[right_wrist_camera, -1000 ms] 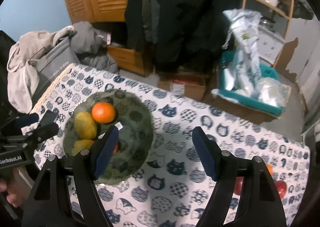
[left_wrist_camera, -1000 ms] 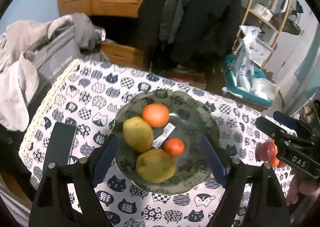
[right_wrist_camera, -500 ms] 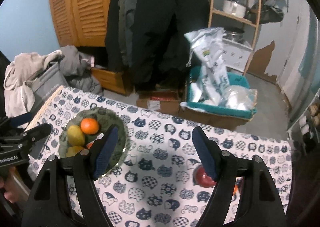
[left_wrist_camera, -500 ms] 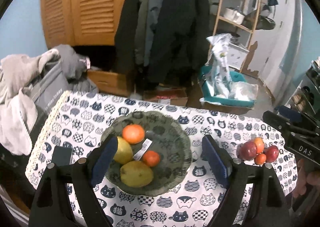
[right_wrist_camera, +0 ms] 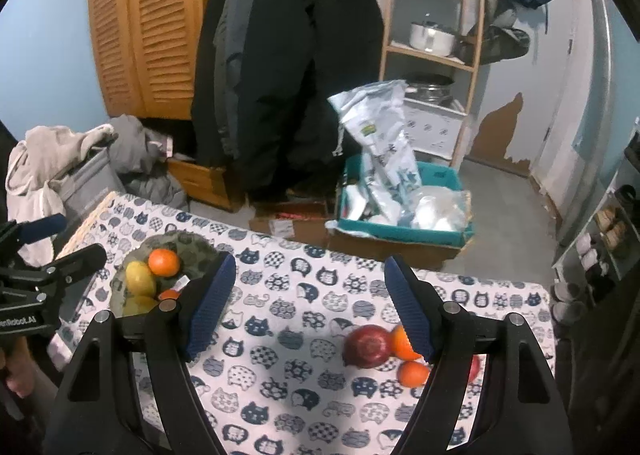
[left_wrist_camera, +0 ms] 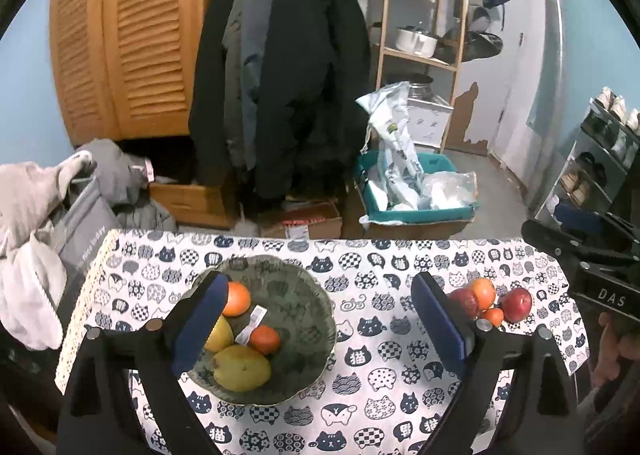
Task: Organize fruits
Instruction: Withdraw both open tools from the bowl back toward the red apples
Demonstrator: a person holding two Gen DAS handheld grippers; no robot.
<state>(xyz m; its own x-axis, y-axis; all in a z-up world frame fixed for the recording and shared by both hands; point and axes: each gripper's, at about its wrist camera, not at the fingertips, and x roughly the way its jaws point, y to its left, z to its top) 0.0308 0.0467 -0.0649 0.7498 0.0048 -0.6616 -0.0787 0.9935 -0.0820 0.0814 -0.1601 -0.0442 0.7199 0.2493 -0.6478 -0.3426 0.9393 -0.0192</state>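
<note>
**Both grippers empty above the fruit**

The left gripper point(left_wrist_camera: 320, 319) is opening, nothing between its jaws; the right gripper point(right_wrist_camera: 308, 303) hangs wide, empty. Green bowl point(left_wrist_camera: 316, 307), lower left, holds pears and oranges; loose apples point(left_wrist_camera: 516, 305) lie at right.

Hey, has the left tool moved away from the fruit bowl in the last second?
Yes. The left tool has pulled up and back: the bowl looks smaller and lower in its view, and the whole tablecloth now shows.
</note>
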